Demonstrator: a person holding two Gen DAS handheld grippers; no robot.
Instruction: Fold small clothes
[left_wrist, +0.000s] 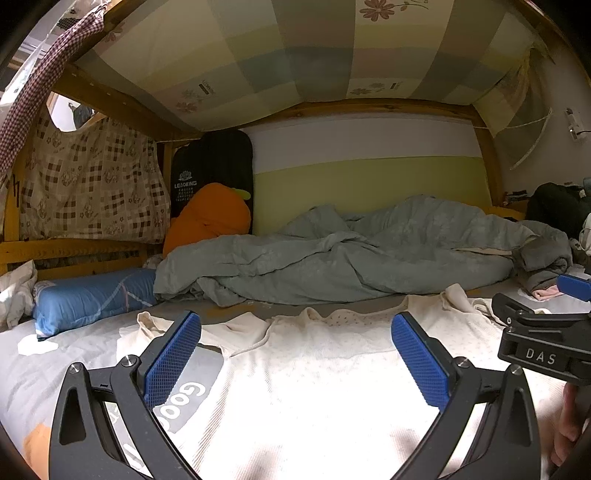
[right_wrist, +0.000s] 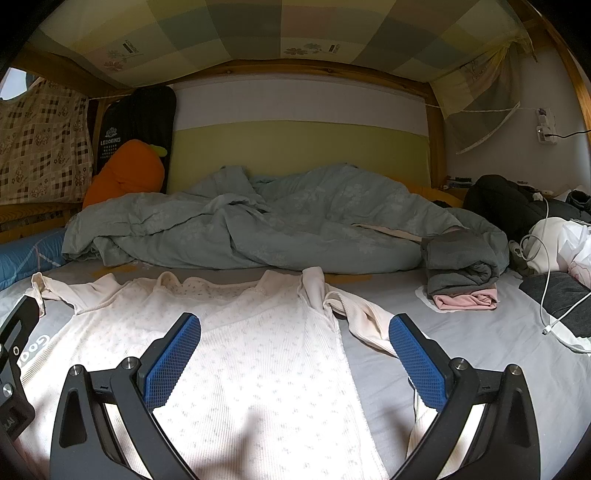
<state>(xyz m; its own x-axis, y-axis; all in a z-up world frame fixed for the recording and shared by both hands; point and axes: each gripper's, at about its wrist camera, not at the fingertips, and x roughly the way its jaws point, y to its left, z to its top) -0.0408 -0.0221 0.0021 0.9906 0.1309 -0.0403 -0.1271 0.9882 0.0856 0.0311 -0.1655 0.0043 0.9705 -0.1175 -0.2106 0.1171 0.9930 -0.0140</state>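
The bed (right_wrist: 461, 332) has a grey sheet, and it fills the lower part of both views. At its far side lies a big grey-green duvet (right_wrist: 258, 225), crumpled, along the yellow-green wall. Near the front, a cream top (right_wrist: 240, 332) with small dots is spread flat on the sheet, neckline toward the duvet, and one sleeve (right_wrist: 365, 317) lies out to the right side. Behind the duvet an orange plush carrot (left_wrist: 210, 214) leans in the corner, and a blue pillow (left_wrist: 92, 295) lies at the left edge of the bed. To the right, a small folded pile (right_wrist: 461, 280), grey cloth over pink, sits on the sheet, well apart from the top. A white cable (right_wrist: 546, 295) curls near it.

The left claw (left_wrist: 295, 354) is spread wide above the body of the top and grips nothing. The right claw (right_wrist: 295, 354) is also spread wide, over the right edge of the top, with the sleeve just beside its right finger.
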